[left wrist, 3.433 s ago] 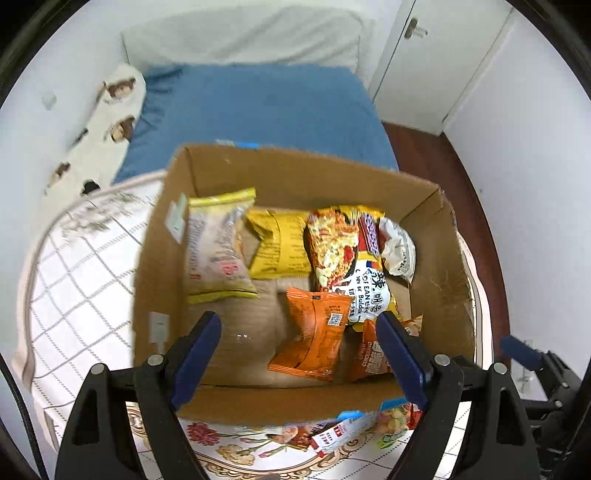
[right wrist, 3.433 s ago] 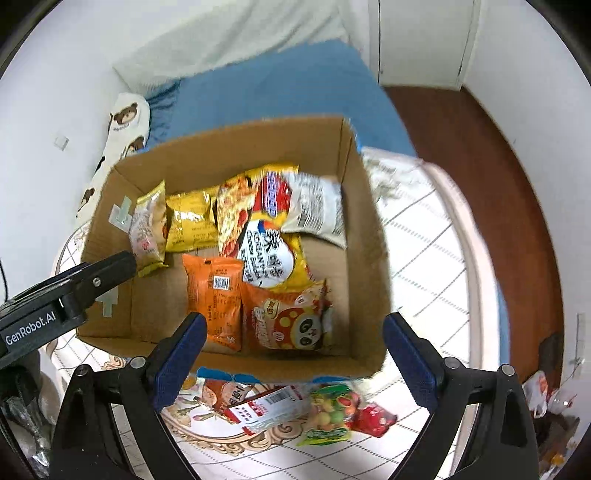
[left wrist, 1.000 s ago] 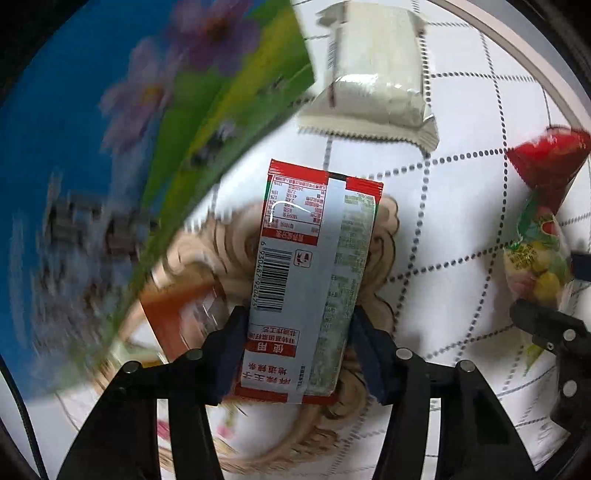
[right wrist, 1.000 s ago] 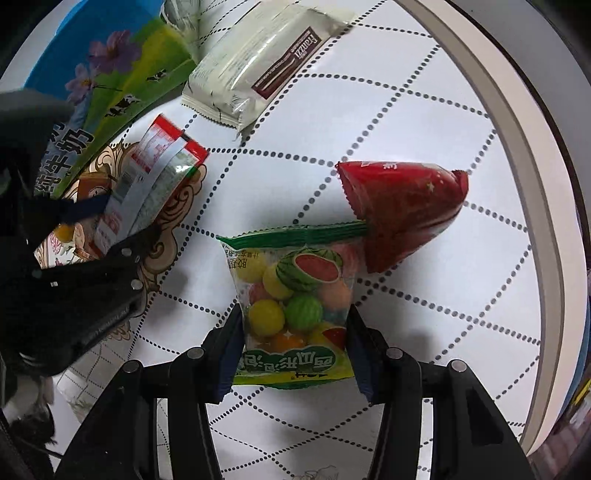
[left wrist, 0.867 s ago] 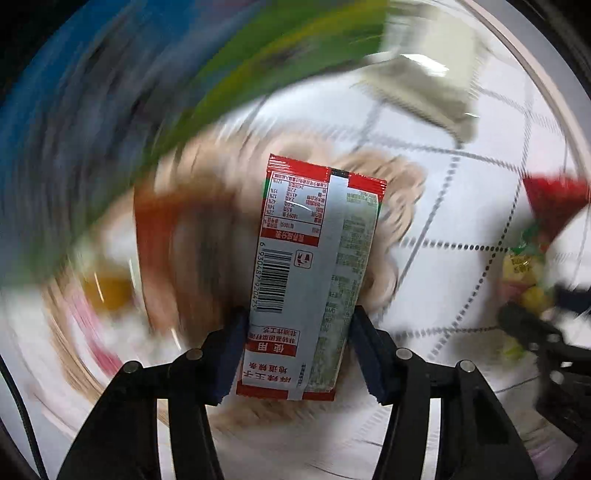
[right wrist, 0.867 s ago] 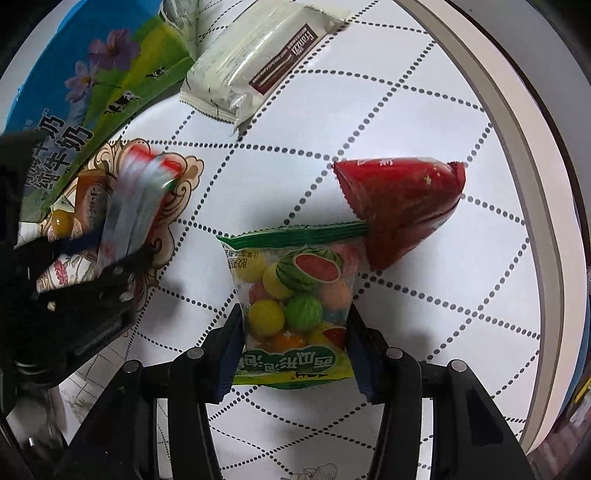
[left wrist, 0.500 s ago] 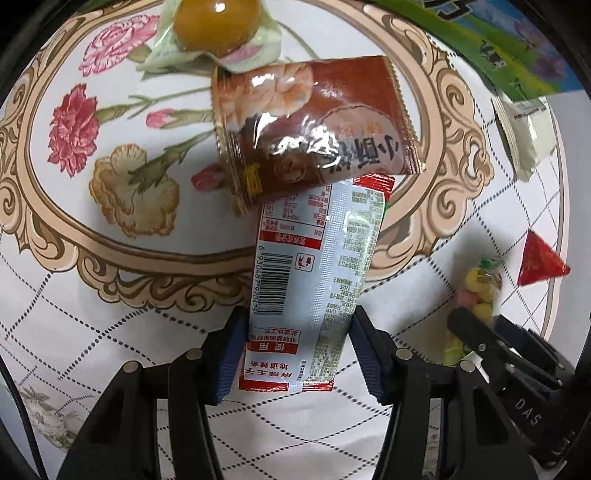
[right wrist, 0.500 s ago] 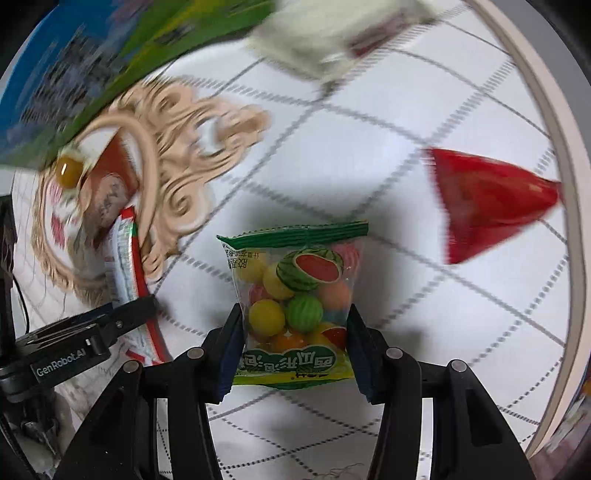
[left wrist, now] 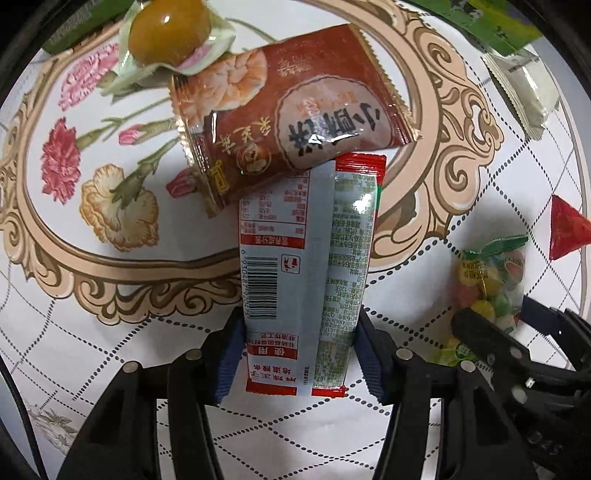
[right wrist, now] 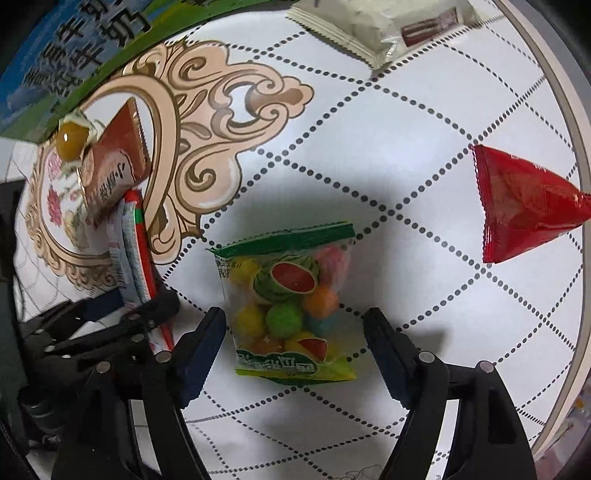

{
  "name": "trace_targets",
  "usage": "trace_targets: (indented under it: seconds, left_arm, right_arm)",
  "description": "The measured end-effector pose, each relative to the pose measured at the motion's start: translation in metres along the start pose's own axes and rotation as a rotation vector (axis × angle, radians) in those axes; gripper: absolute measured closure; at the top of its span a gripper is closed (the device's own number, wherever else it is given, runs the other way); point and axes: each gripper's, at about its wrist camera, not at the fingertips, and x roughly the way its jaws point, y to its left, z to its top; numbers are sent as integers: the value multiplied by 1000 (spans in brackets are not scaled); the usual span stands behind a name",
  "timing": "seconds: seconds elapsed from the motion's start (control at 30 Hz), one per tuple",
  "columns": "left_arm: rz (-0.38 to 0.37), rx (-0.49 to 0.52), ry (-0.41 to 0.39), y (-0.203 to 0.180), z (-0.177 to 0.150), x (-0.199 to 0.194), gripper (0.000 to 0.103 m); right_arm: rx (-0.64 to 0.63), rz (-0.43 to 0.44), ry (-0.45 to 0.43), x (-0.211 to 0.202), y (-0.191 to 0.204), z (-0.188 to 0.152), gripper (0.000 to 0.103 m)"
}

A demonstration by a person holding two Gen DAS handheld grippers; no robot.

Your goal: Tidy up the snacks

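Note:
My left gripper [left wrist: 299, 354] is shut on a red and silver snack packet [left wrist: 310, 266], barcode side up; its far end lies under a brown pastry packet [left wrist: 291, 110]. The packet also shows in the right wrist view [right wrist: 131, 251]. My right gripper [right wrist: 295, 347] is open, its fingers standing apart on either side of a green fruit candy bag [right wrist: 288, 302] that lies on the tablecloth. That candy bag also shows in the left wrist view [left wrist: 487, 280].
An orange jelly cup [left wrist: 170, 33] lies beyond the brown packet. A red triangular packet [right wrist: 524, 206] lies at the right, a white wrapped snack [right wrist: 380, 29] at the back. A blue and green printed carton [right wrist: 74, 48] stands at the back left. The round table's rim [right wrist: 569, 110] curves on the right.
My right gripper has opened and let go of the candy bag, which now lies on the table. My left gripper has kept its hold on the red and silver packet.

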Motion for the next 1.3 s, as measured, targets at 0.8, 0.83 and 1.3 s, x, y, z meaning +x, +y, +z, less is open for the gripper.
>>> trace_targets:
  seconds: [0.8, 0.83, 1.3]
  left_arm:
    - [-169, 26, -153, 40, 31, -149, 57]
    - [-148, 31, -122, 40, 33, -136, 56]
    - [282, 528, -34, 38, 10, -57, 44]
  right_arm:
    - [-87, 172, -209, -132, 53, 26, 51]
    - [-79, 168, -198, -125, 58, 33, 51]
    - [10, 167, -112, -63, 33, 23, 51]
